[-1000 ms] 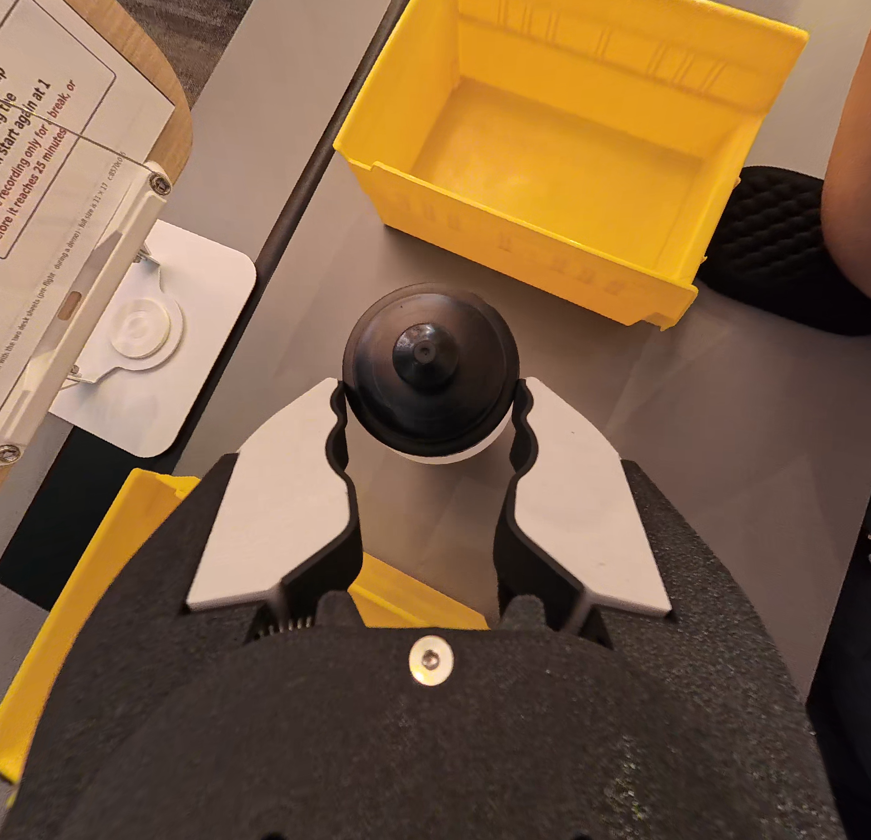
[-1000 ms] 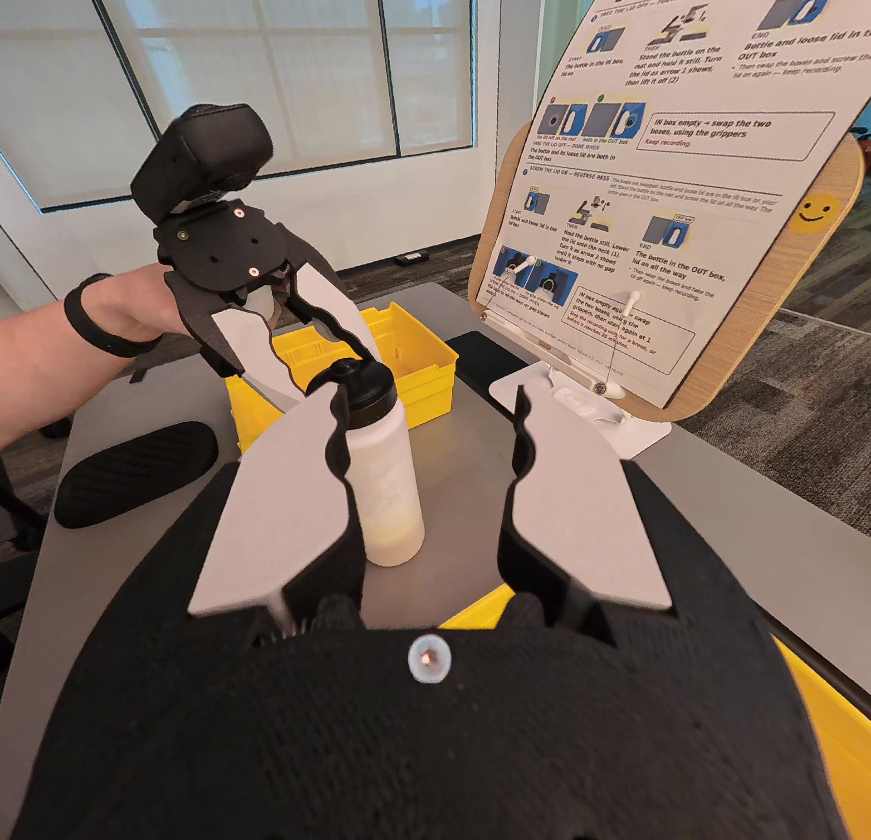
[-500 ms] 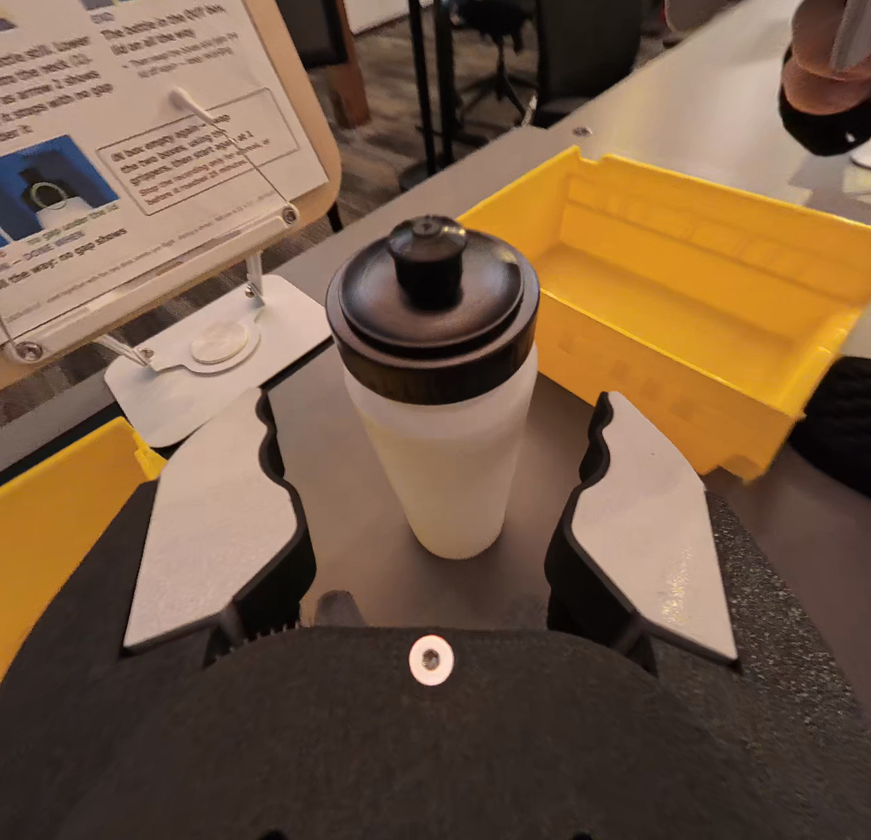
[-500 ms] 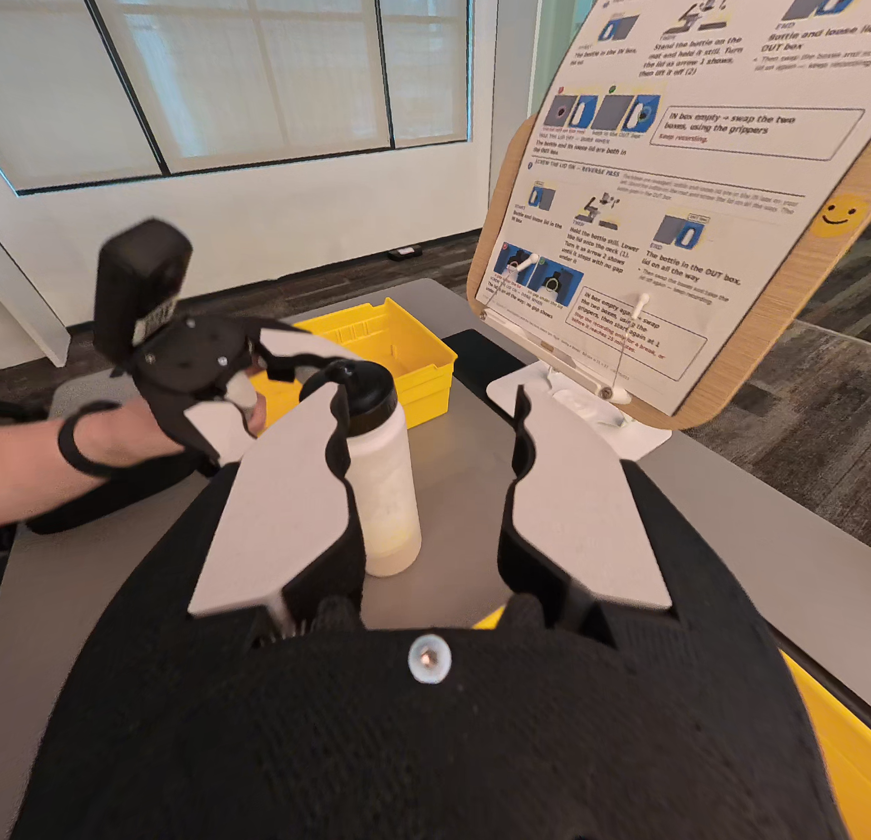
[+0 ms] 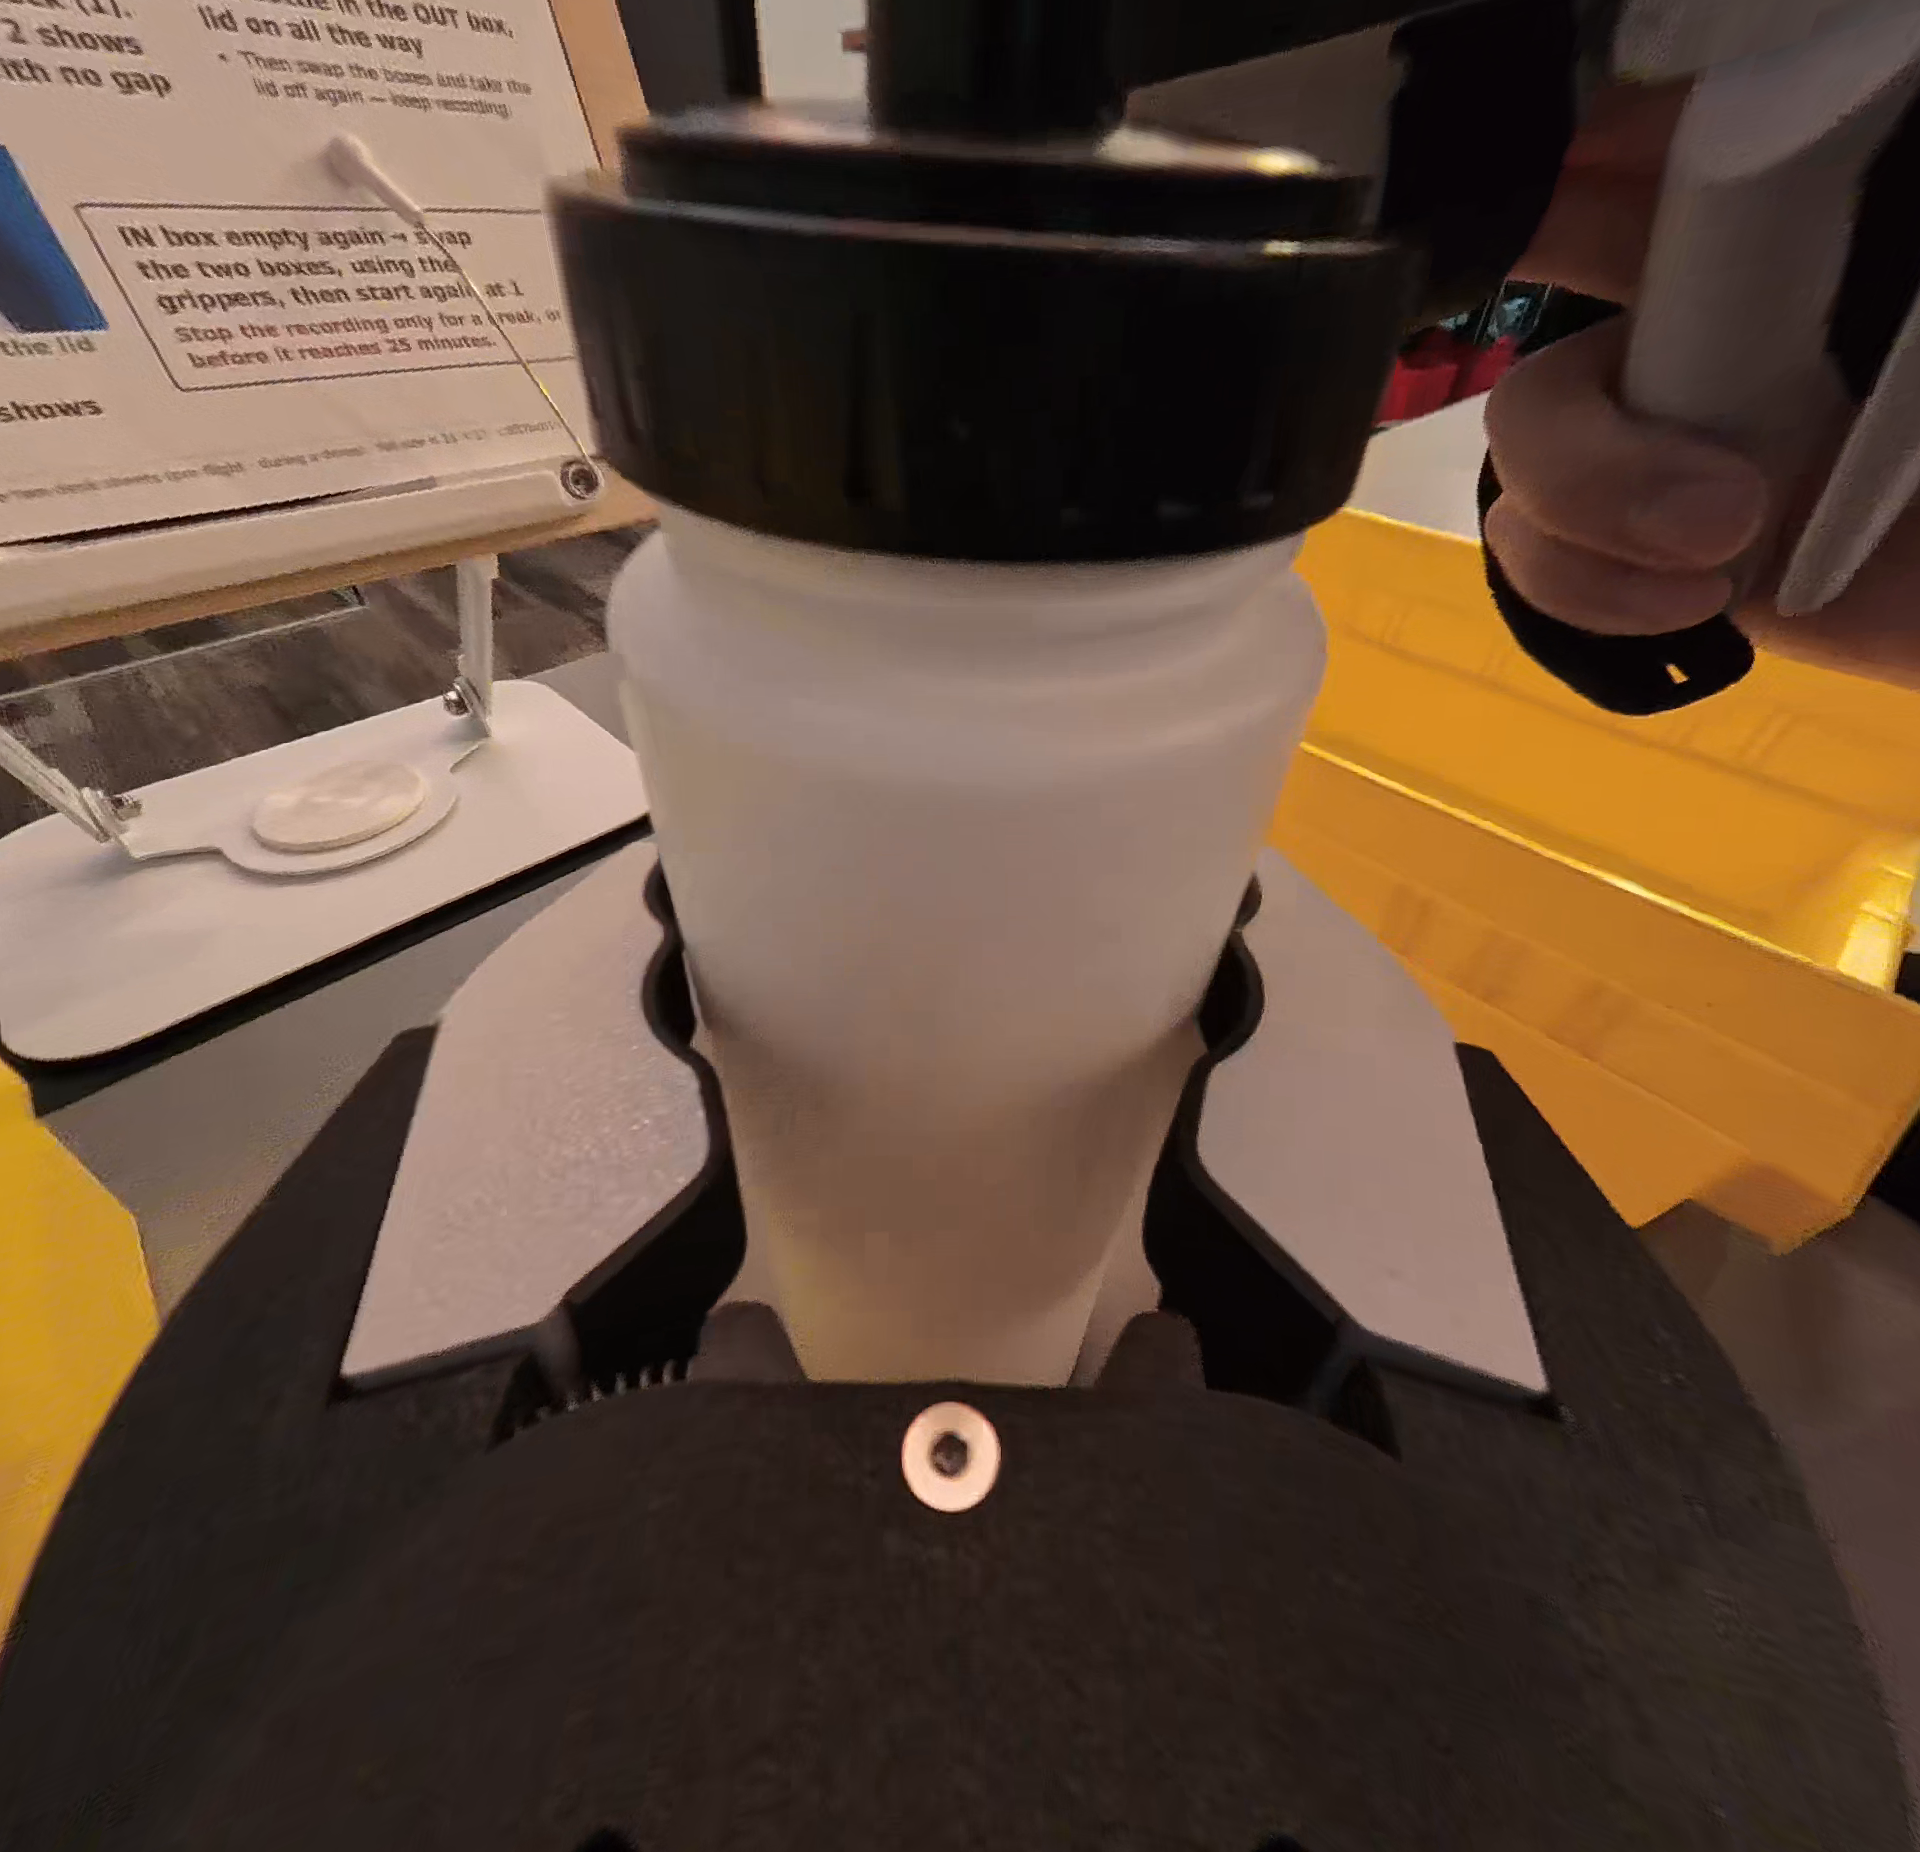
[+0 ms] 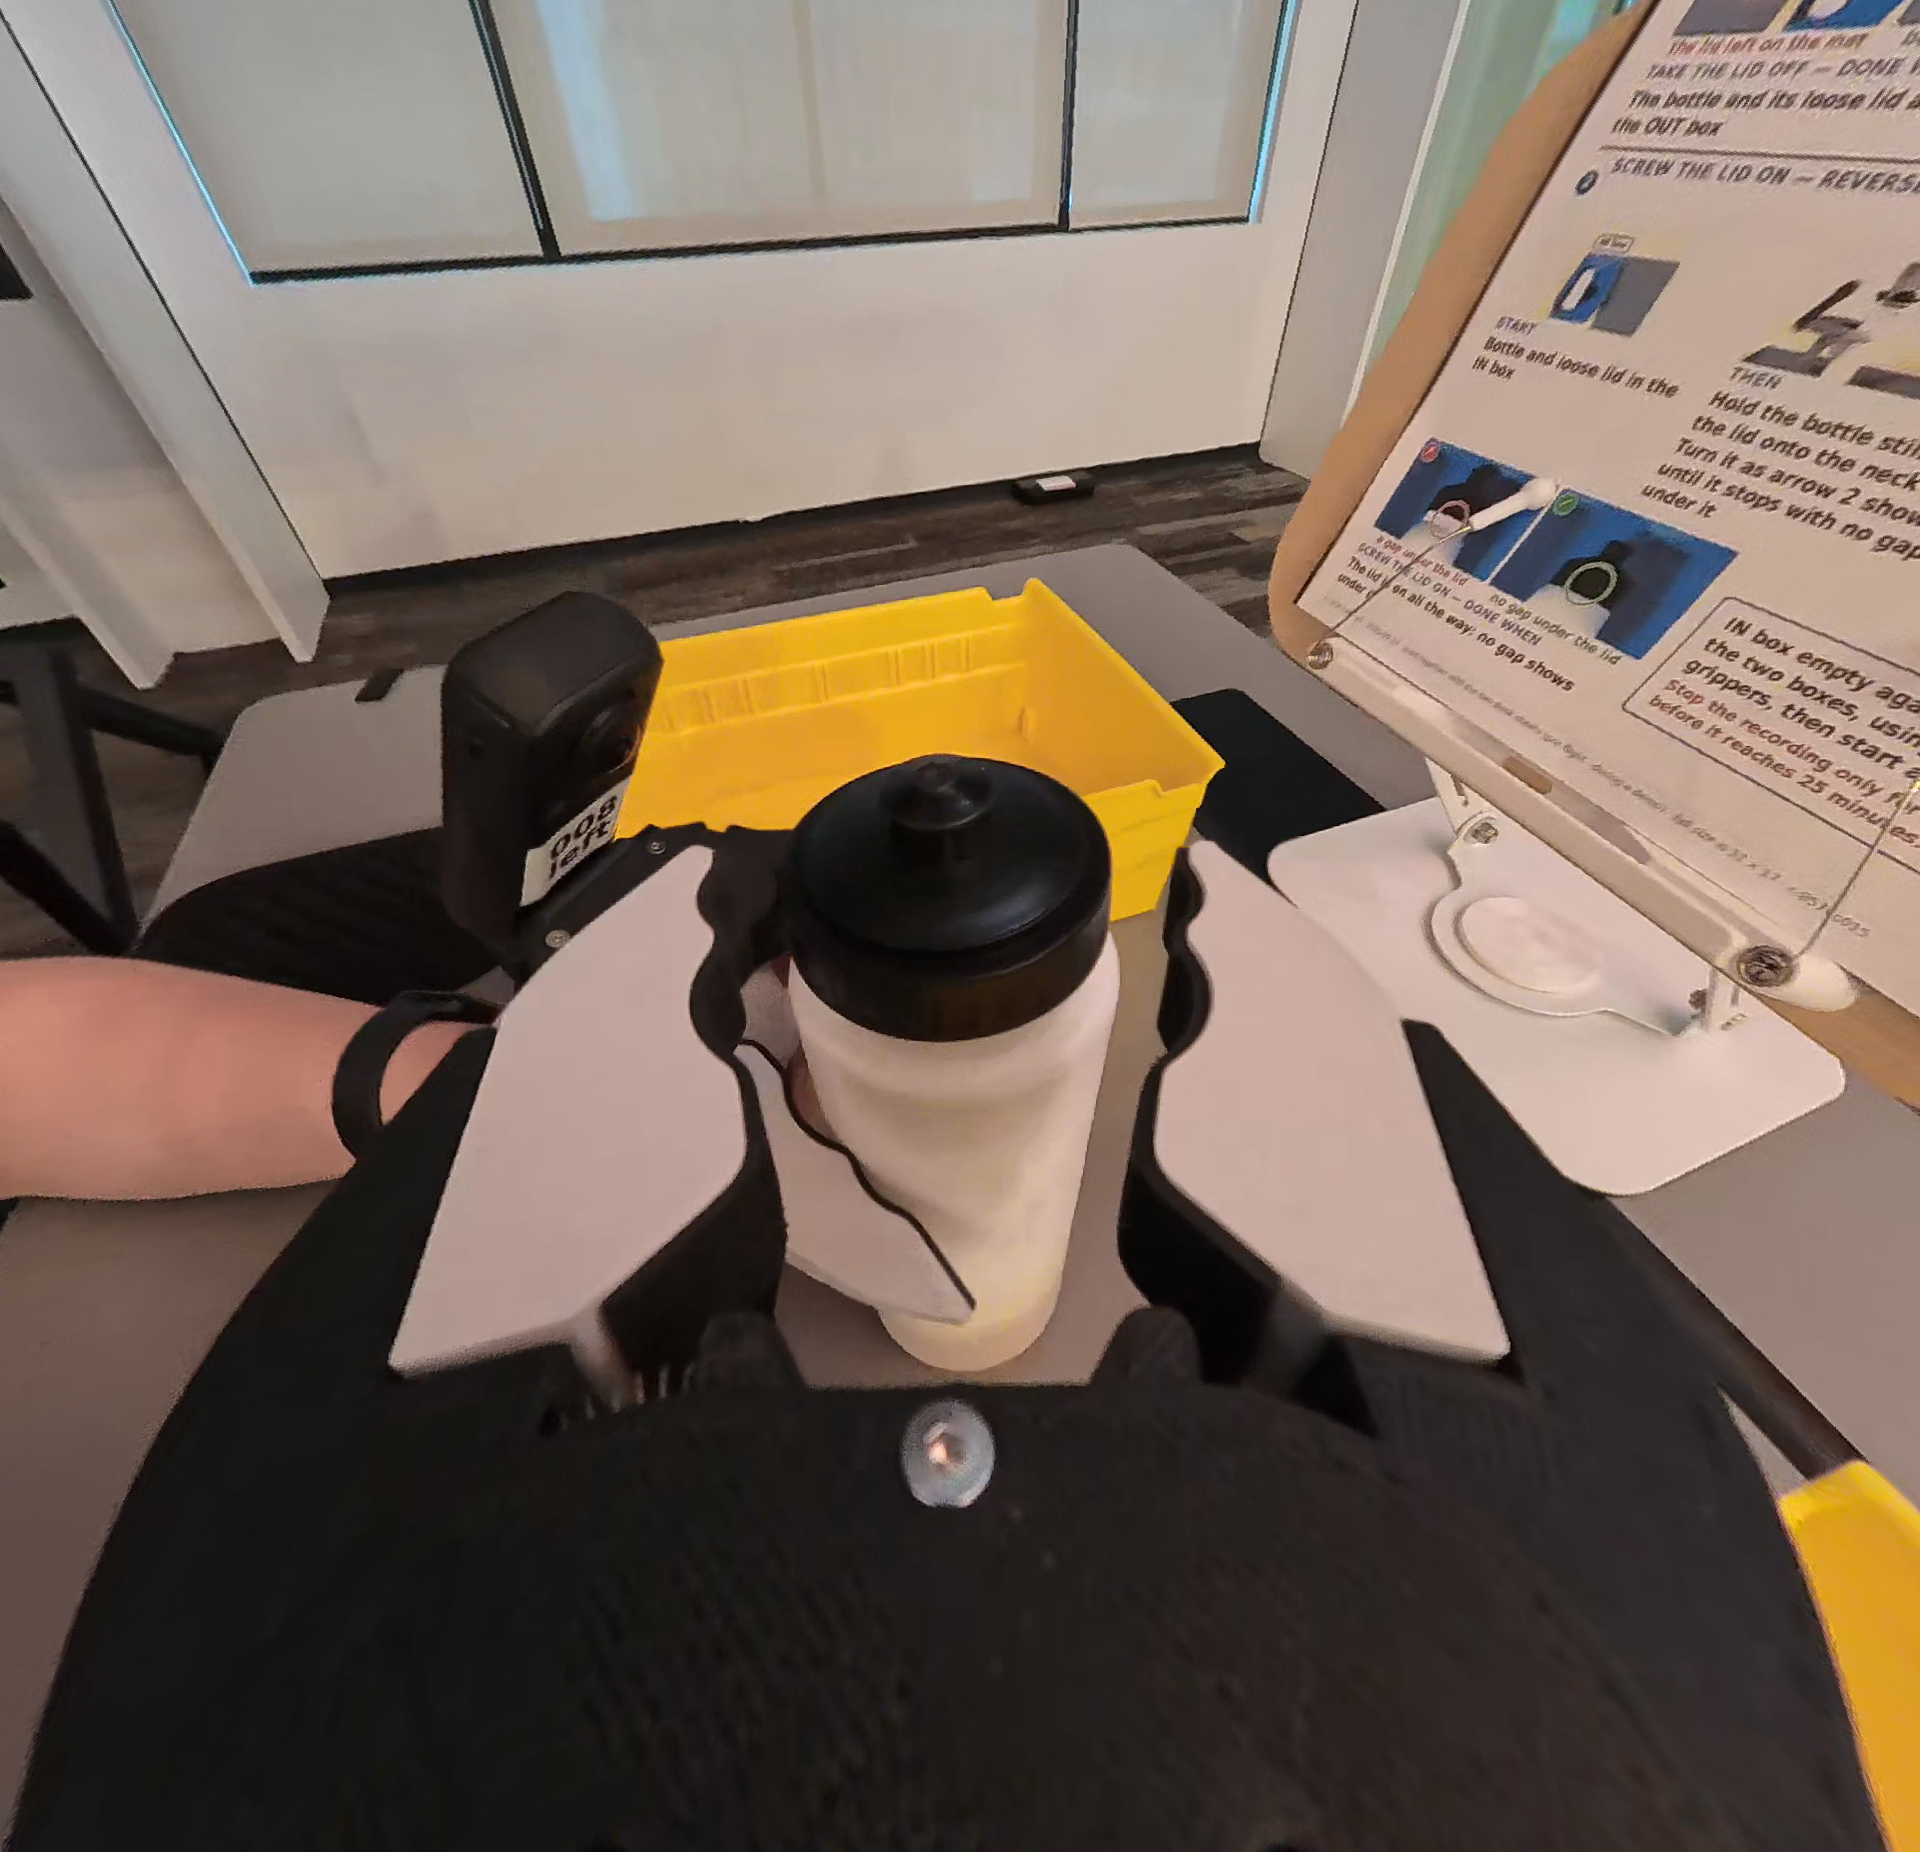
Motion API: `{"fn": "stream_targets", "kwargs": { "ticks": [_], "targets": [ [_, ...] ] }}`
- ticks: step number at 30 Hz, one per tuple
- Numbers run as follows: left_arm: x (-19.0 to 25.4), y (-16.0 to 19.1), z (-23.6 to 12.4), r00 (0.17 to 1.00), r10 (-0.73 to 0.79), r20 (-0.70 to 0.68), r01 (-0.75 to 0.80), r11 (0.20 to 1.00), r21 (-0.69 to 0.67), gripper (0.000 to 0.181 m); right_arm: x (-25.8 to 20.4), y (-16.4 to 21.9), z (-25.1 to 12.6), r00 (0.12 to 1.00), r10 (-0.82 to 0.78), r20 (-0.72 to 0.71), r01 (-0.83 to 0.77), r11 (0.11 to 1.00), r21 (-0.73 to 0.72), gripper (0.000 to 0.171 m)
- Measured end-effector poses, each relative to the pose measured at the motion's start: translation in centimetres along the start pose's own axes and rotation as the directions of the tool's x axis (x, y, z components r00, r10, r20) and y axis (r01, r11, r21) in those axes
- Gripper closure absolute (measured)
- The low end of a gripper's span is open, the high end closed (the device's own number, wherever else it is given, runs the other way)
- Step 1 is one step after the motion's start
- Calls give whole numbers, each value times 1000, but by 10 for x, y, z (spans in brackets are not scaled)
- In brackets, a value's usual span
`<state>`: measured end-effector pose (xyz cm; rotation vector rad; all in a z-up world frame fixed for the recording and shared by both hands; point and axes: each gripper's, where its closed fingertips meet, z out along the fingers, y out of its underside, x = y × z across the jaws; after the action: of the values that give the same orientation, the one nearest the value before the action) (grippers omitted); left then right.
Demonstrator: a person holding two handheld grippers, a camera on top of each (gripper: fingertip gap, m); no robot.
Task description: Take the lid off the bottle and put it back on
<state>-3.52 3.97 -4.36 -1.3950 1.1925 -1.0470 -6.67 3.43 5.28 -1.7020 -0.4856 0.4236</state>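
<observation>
Upright bottle (image 5: pixel 956 867), lid (image 5: pixel 977 348) topmost, pinched by left gripper (image 5: pixel 951 981); right gripper (image 6: pixel 951 981) spread.

Warm, dim indoor light is tinting the left wrist view orange, and the black ribbed screw lid (image 5: pixel 977 348) is smearing with motion blur. Cool daylight is coming through the frosted glass windows (image 6: pixel 665 77) in the brighter right wrist view. Wide-angle distortion is bending straight lines at the edges of both.

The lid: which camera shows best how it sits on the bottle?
The right wrist view. It shows the whole black lid from above and the side, spout included, seated on the white bottle between the open right tool. The left wrist view is blurred and close: its lid is cropped at the top.
</observation>
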Motion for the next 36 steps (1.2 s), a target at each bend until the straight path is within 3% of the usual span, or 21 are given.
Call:
{"fn": "stream_targets", "kwargs": {
  "ticks": [6,14,19,23,26,32,36],
  "targets": [
    [2,2,-1,999,-18,-48,18,1000,3,86,1,9,10,999,-21,-34,20,999,-30,91],
    [12,5,-1,994,-5,-109,2,1000,-29,86,-4,14,11,999,-5,31,6,999,-43,100],
    [32,6,-2,967,3,-255,-17,998,-52,86,-12,18,-1,990,-37,139,50,995,-86,100],
    [58,8,-11,892,13,-451,-39,998,-48,87,-26,20,-15,956,-64,286,90,993,-80,100],
    [67,8,-16,859,17,-511,-46,998,-45,87,-35,21,-21,927,-52,371,75,996,-49,100],
    [62,7,-8,904,-11,-428,-19,998,-65,86,-27,19,-20,935,-24,354,39,999,-35,100],
    [45,8,1,969,-6,-246,-16,996,-87,87,-17,19,-15,971,-59,230,72,996,-45,100]
  ]
}}
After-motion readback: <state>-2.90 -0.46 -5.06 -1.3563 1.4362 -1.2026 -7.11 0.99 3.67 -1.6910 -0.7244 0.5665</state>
